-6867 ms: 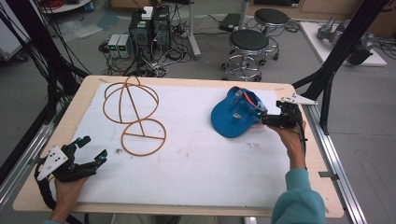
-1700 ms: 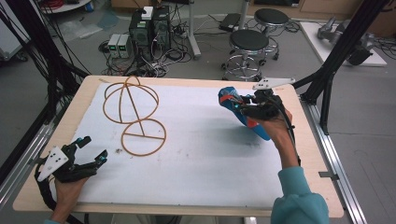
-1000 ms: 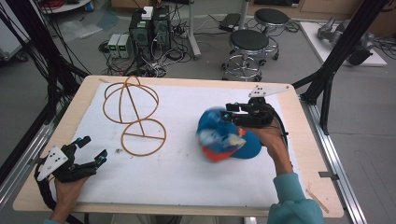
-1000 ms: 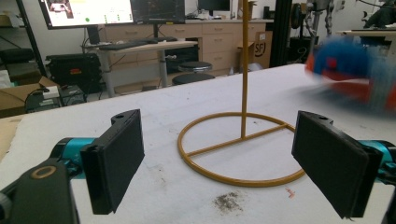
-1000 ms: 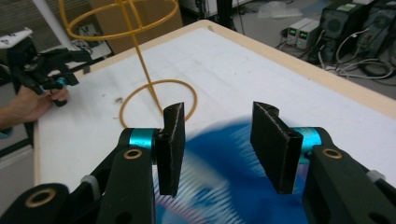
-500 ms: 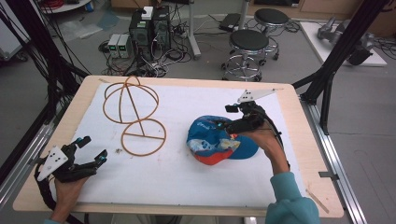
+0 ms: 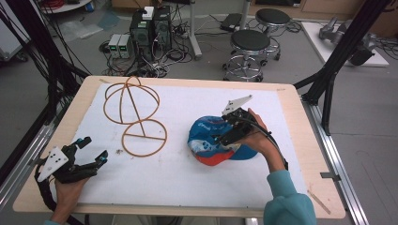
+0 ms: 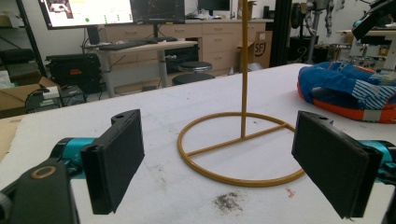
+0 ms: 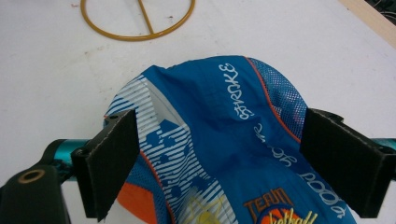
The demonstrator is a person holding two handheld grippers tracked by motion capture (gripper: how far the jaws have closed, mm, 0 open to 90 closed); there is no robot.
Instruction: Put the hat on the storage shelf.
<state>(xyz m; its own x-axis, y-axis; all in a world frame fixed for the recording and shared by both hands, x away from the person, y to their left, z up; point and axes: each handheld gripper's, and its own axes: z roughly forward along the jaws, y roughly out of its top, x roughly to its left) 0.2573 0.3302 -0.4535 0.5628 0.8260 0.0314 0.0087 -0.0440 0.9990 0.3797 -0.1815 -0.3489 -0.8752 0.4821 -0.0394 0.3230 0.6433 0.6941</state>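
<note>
A blue cap (image 7: 209,140) with orange trim and white print lies crumpled on the white mat (image 7: 187,183), right of centre. My right gripper (image 7: 226,136) hovers over it, pointing down and left. In the right gripper view the cap (image 9: 224,135) lies between and below the jaws of my right gripper (image 9: 233,163), which have just been opening and stand wide without pinching the fabric. A golden wire stand (image 7: 136,117) with a ring base stands at the back left. My left gripper (image 7: 95,148) rests open near the front left corner. In its own view my left gripper (image 8: 219,168) faces the stand's base (image 8: 243,144).
The wooden table edge (image 7: 300,140) borders the mat on every side. Black frame posts (image 7: 328,79) rise at both sides. Stools (image 7: 251,42) and computer boxes (image 7: 150,23) sit on the floor beyond the far edge. A dirt smudge (image 8: 229,201) marks the mat near the stand.
The right hand carried the cap from the right side down and leftward onto the mat, and its jaws have spread apart over it. The left gripper has stayed put.
</note>
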